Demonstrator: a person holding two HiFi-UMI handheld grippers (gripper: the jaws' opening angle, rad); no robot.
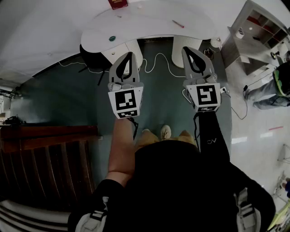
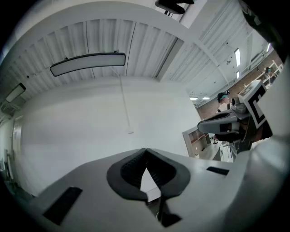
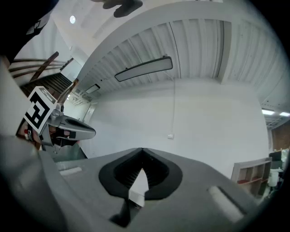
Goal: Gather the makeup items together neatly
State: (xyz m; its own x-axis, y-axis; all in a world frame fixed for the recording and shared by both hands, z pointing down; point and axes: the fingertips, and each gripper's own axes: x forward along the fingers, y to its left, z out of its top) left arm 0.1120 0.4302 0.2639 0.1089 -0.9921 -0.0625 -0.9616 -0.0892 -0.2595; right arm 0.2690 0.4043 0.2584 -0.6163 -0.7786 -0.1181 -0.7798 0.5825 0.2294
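Two grippers are held out level and side by side, well apart, over the teal floor, with the person's light shoe below them at 6 o'clock. The left gripper has its jaws meeting at the tips with nothing between them, and the right gripper is likewise closed and empty. Each gripper view shows only a bare white wall past the meeting tips. Beyond the grippers a white cable loops on the floor at the foot of a curved white table. The makeup items lie scattered on the tabletop, well apart from one another: a small teal round item at 10 o'clock from the left gripper, a thin pink stick at 11 o'clock from the right gripper, and farthest, a dark red box at 12 o'clock from the left gripper
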